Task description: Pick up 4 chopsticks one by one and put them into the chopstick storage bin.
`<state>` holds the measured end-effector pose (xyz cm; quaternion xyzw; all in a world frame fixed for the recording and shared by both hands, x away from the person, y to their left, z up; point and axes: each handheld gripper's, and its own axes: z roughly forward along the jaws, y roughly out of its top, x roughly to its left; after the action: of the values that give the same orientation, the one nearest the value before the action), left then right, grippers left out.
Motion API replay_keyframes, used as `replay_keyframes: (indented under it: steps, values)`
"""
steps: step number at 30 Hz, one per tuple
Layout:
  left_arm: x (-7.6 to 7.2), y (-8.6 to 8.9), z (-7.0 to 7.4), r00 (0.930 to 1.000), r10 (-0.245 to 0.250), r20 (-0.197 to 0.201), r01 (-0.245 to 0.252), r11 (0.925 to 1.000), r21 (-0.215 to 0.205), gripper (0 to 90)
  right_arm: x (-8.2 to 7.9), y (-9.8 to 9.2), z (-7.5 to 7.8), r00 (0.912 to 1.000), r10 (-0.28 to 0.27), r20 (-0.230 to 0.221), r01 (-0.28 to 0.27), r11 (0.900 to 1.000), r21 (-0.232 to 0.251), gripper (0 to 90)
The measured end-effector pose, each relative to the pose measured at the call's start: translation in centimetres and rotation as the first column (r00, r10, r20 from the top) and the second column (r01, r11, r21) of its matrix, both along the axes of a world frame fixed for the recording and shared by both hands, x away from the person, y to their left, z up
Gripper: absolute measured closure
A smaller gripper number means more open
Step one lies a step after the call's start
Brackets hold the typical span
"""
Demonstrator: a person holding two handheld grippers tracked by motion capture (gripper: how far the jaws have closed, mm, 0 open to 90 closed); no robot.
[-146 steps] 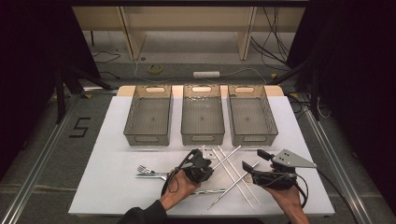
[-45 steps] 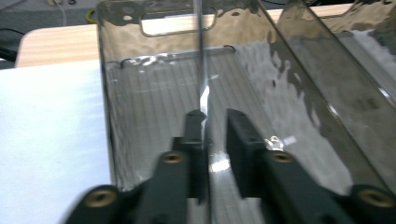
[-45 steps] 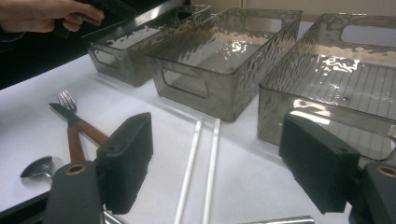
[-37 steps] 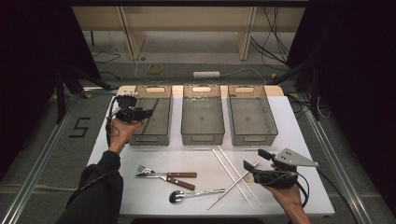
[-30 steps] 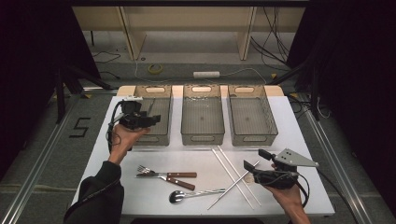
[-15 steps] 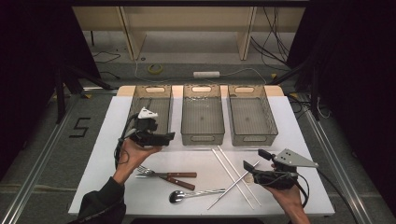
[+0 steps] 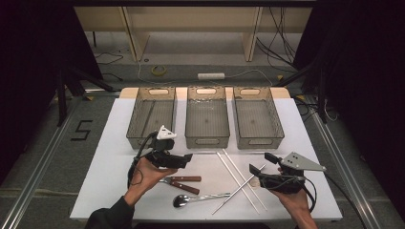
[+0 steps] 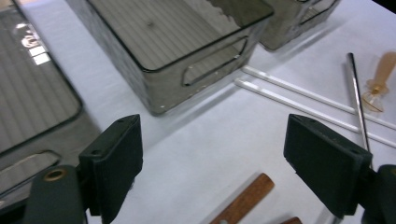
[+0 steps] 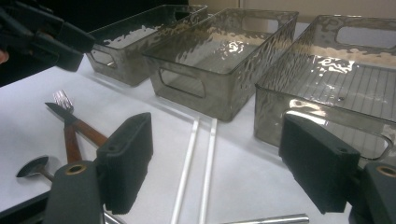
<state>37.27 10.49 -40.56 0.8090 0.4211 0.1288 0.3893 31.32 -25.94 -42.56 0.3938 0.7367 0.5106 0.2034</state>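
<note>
My left gripper [image 7: 187, 159] hovers just in front of the left bin [image 7: 138, 125], above a wooden-handled fork and knife [image 7: 184, 182]. Its jaws have just been opening and stand wide apart with nothing between them [image 8: 219, 168]. A wooden handle [image 8: 243, 198] lies below them. My right gripper [image 7: 261, 163] rests open and empty at the front right [image 9: 219, 163], beside two white chopsticks [image 7: 236, 175] and a metal rod [image 7: 239, 189]. A spoon [image 7: 199, 198] lies near the front edge. A thin stick seems to lie in the left bin.
Three smoky clear bins stand in a row at the back of the white table [image 7: 110, 157]: left, middle [image 7: 206, 138] and right [image 7: 260, 138]. The floor behind holds cables and a power strip [image 7: 211, 76].
My left gripper has come away from above the left bin toward the front of the table, now over the fork and knife. The right hand has kept still.
</note>
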Motion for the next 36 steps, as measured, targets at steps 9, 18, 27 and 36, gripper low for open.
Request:
replay_keyframes:
  steps: [9,18,27,36]
  values:
    - [-1.2,-1.4,-0.7,0.9989,-0.041,-0.022,0.041,0.9991,-0.001,18.1,0.0,0.0,0.0,1.0000,0.000,-0.002,0.000,1.000,0.003,27.1]
    - [-2.3,-3.1,-1.3,0.9954,-0.089,-0.036,0.090,0.9959,0.013,17.2,0.0,0.1,0.0,1.0000,0.001,0.001,-0.001,1.000,0.002,27.1]
    - [-2.9,-4.2,-2.2,0.9916,-0.117,-0.054,0.119,0.9925,0.027,17.2,0.0,0.1,0.0,1.0000,0.002,-0.003,-0.002,1.000,-0.001,27.1]
    - [-3.8,-5.7,-2.7,0.9845,-0.162,-0.068,0.165,0.9853,0.045,17.2,0.0,0.1,0.0,1.0000,0.002,-0.003,-0.002,1.000,0.000,27.1]
